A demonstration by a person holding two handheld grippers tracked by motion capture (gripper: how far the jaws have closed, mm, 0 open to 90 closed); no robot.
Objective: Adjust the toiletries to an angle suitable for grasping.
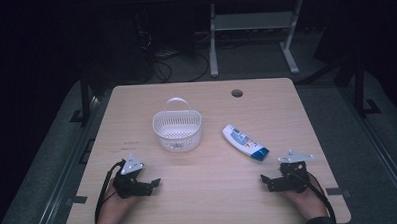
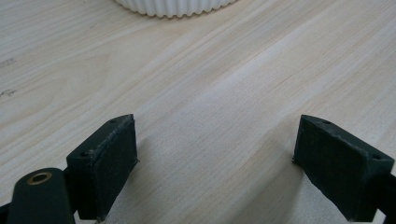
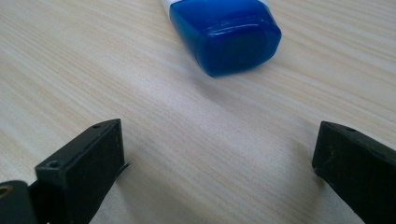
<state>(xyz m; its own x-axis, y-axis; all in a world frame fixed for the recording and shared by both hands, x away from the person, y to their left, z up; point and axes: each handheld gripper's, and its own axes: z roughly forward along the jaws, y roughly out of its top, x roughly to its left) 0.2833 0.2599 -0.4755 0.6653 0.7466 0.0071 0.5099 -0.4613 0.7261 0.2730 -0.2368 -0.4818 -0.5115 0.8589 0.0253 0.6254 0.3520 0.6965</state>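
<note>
A white bottle (image 1: 245, 142) with a blue cap lies flat on the wooden table (image 1: 266, 102), a little right of the middle. Its cap points to the near right. There is a blue label with some print on its side, but the writing is too small to read. In the right gripper view the blue cap (image 3: 226, 35) is just beyond the two black jaws, and bare wood lies between them.

The right gripper (image 1: 267, 180) rests near the front edge on the right, and its jaws are spread wide with nothing between them. The left gripper (image 1: 156, 183) rests near the front edge on the left; its jaws are also wide apart and grasp nothing.

A white plastic basket (image 1: 177, 129) with a handle stands left of the bottle, well apart from it. Its ribbed base (image 2: 173, 7) shows at the far edge of the left gripper view. A small round hole (image 1: 237, 93) is in the table's far part. Nothing stands between the grippers and the bottle.
</note>
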